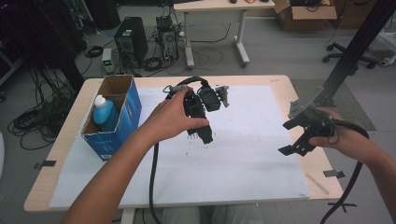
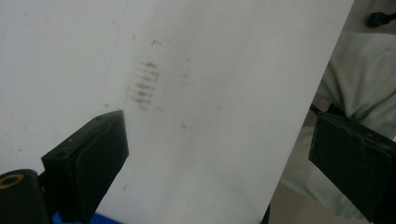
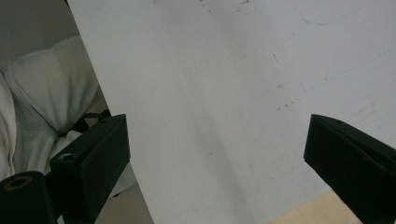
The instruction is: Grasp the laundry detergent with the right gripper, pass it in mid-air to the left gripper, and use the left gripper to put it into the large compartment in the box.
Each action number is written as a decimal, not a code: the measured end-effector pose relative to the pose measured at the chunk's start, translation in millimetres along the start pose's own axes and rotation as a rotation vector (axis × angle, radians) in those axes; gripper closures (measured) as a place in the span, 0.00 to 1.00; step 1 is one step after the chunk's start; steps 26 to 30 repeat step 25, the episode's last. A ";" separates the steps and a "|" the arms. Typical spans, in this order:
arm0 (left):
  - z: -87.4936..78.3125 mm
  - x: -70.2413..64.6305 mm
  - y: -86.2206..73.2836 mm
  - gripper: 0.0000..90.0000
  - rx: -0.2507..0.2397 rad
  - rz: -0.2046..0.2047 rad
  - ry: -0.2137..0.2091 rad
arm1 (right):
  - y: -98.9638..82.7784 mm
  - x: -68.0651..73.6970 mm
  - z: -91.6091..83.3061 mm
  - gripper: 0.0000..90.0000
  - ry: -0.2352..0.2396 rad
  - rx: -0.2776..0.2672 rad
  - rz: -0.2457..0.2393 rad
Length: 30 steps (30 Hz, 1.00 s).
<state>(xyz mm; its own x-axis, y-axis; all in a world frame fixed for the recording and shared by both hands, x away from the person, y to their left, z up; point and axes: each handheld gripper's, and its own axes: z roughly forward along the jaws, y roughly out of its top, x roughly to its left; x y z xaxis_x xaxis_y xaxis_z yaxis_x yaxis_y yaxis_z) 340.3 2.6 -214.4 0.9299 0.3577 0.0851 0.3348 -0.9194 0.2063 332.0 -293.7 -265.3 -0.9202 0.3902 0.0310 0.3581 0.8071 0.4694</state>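
Both gripper views show me jaws spread wide with nothing held, over the white sheet (image 2: 210, 93); brown smudges (image 2: 144, 86) show between the left pair. From the high view, my left gripper (image 1: 201, 122) hangs mid-tabletop (image 1: 280, 81), right gripper (image 1: 299, 135) near the right edge. Farther left, a blue bottle (image 1: 103, 113) stands upright in an open cardboard box (image 1: 126, 100).

Left claw (image 2: 219, 154) spread wide over smudged white sheet (image 2: 210, 70), nothing between its jaws
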 end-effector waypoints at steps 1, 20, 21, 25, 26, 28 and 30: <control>0.5 -0.5 1.2 0.06 0.010 0.014 0.001 | 0.7 0.3 0.2 0.08 0.001 0.001 -0.002; 4.1 -1.5 3.5 0.06 0.018 0.047 0.007 | 6.7 2.2 3.0 0.08 0.008 0.009 -0.011; 4.1 -1.5 3.2 0.06 0.017 0.042 0.007 | 7.0 2.2 3.3 0.08 0.009 0.008 -0.011; 4.4 1.2 1.8 0.06 0.014 0.039 0.007 | 7.7 1.6 4.9 0.08 0.010 0.012 -0.012; 4.4 1.2 1.8 0.06 0.014 0.039 0.007 | 7.7 1.6 4.9 0.08 0.010 0.012 -0.012; 4.4 1.2 1.8 0.06 0.014 0.039 0.007 | 7.7 1.6 4.9 0.08 0.010 0.012 -0.012; 4.4 1.2 1.8 0.06 0.014 0.039 0.007 | 7.7 1.6 4.9 0.08 0.010 0.012 -0.012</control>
